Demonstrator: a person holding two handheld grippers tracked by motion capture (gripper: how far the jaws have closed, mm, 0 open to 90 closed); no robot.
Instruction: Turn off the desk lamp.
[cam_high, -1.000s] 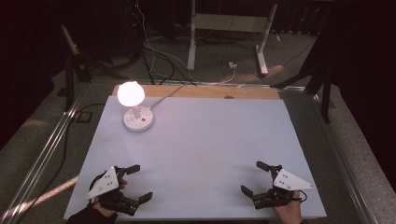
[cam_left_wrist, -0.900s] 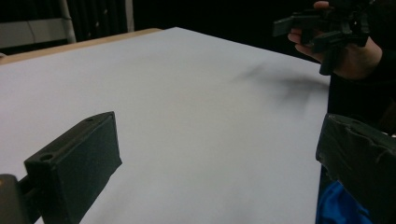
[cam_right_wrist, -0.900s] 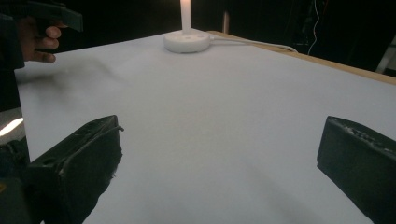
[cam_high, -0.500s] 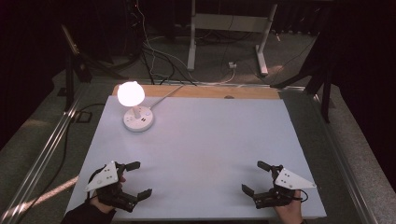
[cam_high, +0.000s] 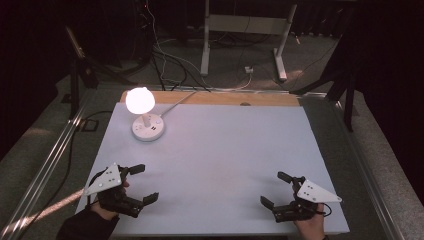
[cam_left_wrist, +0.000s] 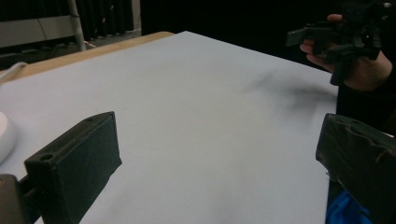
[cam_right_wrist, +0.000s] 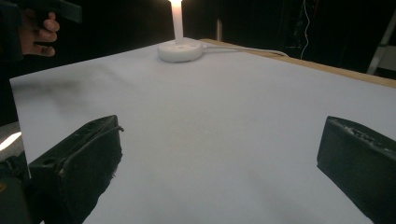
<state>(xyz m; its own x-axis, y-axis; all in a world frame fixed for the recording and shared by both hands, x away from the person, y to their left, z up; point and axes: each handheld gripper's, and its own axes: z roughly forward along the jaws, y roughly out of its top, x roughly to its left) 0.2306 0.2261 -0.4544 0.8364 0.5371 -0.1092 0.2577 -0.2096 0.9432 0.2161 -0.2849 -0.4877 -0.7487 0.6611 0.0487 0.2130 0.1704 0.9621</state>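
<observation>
Left gripper (cam_high: 141, 189) has slid slightly back toward the near edge; right gripper (cam_high: 279, 190) hasn't budged, both with jaws spread and empty. Lamp (cam_high: 146, 116) sits lit at the tabletop (cam_high: 225, 150) far-left corner, well apart, so left should reach straight forward, staying wide until it straddles the stem.

A white table (cam_high: 225, 165), cables (cam_high: 159, 62) on the floor behind, and seemingly a metal stand (cam_high: 206, 45).

Left gripper (cam_left_wrist: 219, 154) jaws spread wide over white table (cam_left_wrist: 196, 102), right gripper (cam_left_wrist: 341, 35) held in hand (cam_left_wrist: 359, 70) beyond
</observation>
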